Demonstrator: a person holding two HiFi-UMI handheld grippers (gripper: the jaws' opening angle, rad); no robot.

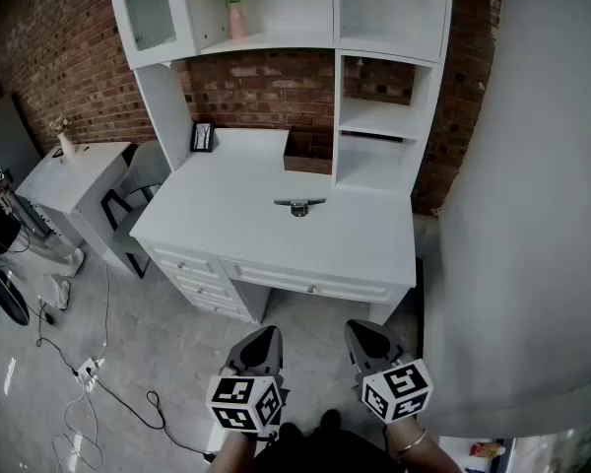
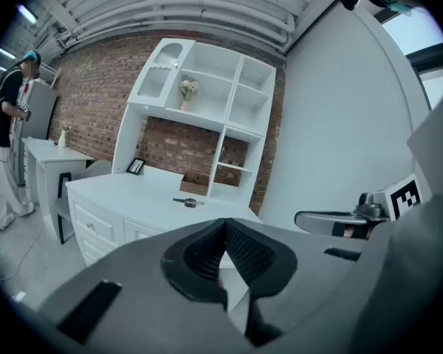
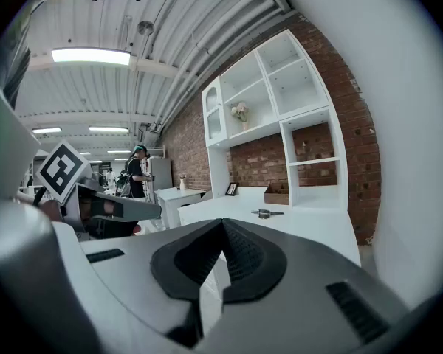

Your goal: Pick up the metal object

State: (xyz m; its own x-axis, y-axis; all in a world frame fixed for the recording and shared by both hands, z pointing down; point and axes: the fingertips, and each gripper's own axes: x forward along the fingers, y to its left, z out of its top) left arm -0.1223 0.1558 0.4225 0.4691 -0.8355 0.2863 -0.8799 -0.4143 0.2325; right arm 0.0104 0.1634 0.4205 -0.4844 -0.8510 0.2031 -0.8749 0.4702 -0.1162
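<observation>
**A:** Closing the distance comes first, I'd say. Both tools hang low by the person's body, well apart from the bench point(image 1: 207, 215). The left hand-held gripper point(image 1: 261, 341) has its jaws pressed together with nothing between them. The right hand-held gripper point(image 1: 370, 339) is the same: tips meeting, empty.

**B:** And a good approach?

**A:** Step in close and spread one pair of jaws before coming down. Set them across the thin part, not along it. The piece lies flat, so the pads should get low without scraping the top.

**B:** Where does it lie?

**A:** The metal object point(image 1: 299, 205) rests alone on the bench top, about mid-width. It is in front of the open lower shelf point(image 1: 374, 161), with a brown box point(image 1: 307, 152) behind it.

**B:** What does it look like?

**A:** Silvery grey: a slim straight bar with a small rounded lump under its middle. From this far off it could be a handle or a latch; it is too small to tell.
</observation>
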